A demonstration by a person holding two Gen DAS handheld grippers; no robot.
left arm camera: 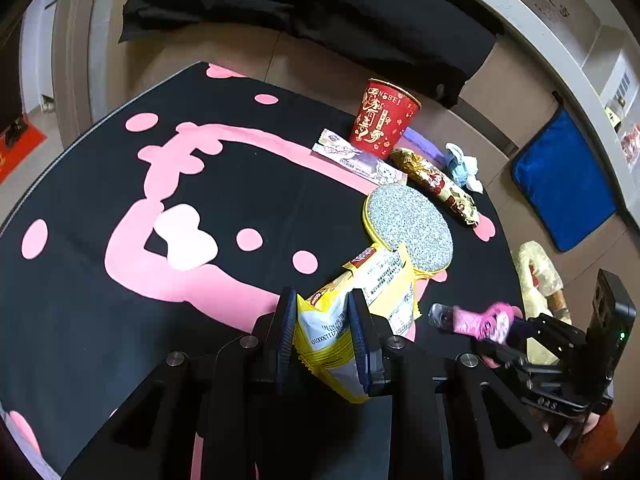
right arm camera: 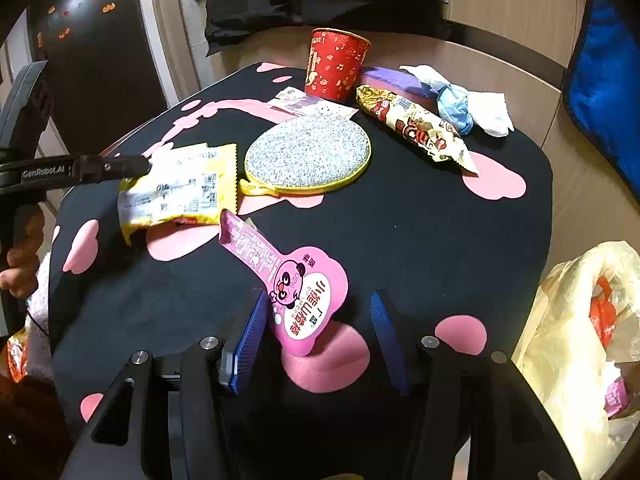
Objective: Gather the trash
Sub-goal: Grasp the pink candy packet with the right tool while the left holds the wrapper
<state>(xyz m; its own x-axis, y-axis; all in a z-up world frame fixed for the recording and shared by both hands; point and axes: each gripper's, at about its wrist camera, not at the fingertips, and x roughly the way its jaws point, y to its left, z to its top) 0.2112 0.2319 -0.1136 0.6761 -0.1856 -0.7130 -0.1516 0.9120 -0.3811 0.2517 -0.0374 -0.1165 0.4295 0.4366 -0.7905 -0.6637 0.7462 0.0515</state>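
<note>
The left gripper (left arm camera: 322, 332) pinches the yellow snack bag (left arm camera: 360, 300) by its end, ready for carrying. The right gripper (right arm camera: 318, 336) stands spread around the pink wrapper (right arm camera: 298, 296) — one pad touching. The trash bag (right arm camera: 576, 332) waits at 3 o'clock.

You are looking at a table (left arm camera: 80, 312) draped in a black cloth with pink shapes. A round grey speckled pad with a yellow rim (right arm camera: 308, 154) lies near the table's middle. On the floor past the far edge lies a black garment (left arm camera: 304, 12). A blue mat (left arm camera: 564, 180) lies on the floor off the right edge.
</note>
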